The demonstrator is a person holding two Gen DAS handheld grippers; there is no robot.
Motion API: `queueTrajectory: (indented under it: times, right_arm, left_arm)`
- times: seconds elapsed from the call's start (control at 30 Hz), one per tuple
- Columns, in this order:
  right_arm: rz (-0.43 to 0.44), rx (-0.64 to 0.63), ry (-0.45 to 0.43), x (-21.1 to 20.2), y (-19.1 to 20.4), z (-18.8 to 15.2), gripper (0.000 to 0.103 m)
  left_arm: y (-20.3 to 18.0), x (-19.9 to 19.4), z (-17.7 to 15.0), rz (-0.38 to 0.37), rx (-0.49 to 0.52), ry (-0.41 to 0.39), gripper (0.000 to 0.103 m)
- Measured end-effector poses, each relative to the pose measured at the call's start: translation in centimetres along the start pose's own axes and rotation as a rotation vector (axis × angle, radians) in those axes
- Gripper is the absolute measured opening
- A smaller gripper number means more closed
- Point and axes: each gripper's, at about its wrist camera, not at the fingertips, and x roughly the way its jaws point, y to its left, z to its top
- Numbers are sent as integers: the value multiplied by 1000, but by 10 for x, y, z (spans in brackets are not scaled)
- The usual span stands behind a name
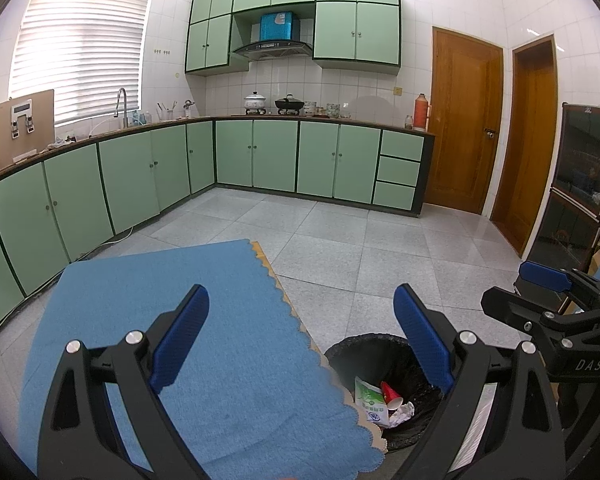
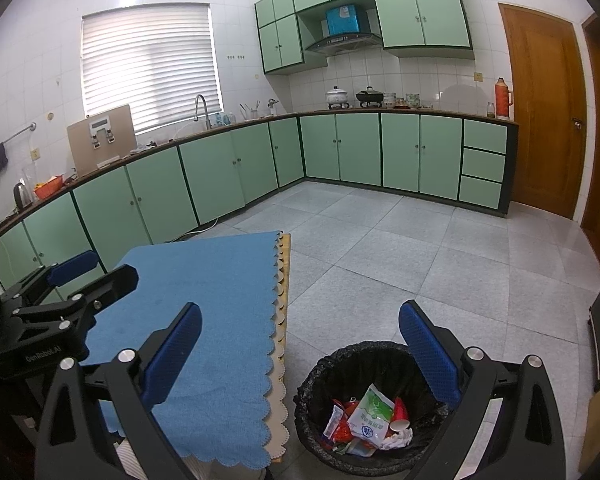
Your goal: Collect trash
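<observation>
The left gripper [image 1: 300, 336] is spread wide, empty, above the table [image 1: 220, 300]. The right gripper [image 2: 300, 354] gapes empty beside that table.

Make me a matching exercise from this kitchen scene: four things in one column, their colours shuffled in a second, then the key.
Things:
1. tablecloth
2. bin liner
3. paper cup
4. flask

Colours:
A. black
B. orange
C. blue
D. red

Pairs: 1-C, 2-A, 3-D, 4-B
</observation>
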Motion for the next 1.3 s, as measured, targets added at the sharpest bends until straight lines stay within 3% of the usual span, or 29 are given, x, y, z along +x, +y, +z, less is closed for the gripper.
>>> queueTrajectory:
  times: [1.3]
  right_arm:
    - [-5,19,16,4,-2,-9,97]
  left_arm:
    - [1,6,-5,3,1,8,90]
